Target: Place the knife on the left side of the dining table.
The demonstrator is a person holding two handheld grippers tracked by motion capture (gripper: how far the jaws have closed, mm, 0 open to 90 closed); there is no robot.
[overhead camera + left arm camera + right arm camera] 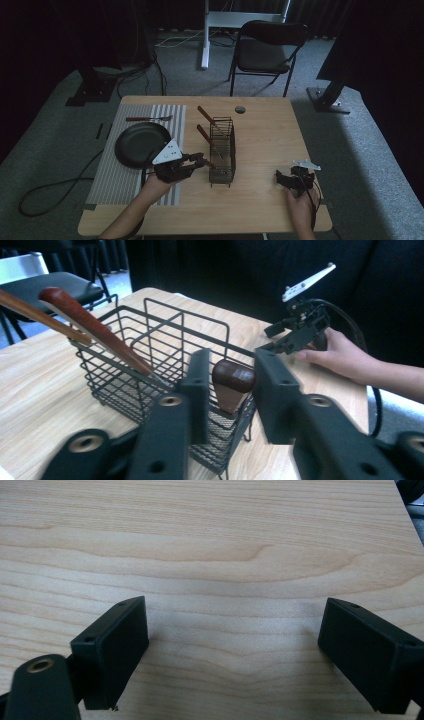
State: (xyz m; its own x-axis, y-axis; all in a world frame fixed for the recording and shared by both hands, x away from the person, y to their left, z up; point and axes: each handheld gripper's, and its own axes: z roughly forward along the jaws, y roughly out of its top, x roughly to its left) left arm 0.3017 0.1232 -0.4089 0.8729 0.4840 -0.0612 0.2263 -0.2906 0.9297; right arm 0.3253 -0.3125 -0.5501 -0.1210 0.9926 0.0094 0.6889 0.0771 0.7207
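No legible text, label or number.

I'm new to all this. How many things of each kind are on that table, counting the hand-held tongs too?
Wooden-handled utensils: 4 (3 in the basket, 1 on the mat)
Wire basket: 1
Black plate: 1
Striped mat: 1
Tongs: 2, the left tongs and the right tongs
Total: 9

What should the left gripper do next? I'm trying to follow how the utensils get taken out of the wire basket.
Probably close the left gripper. Its jaws stand open on either side of a brown wooden handle that sticks up at the near end of the wire basket, with a gap showing on each side. The right gripper rests open on the table, apart.
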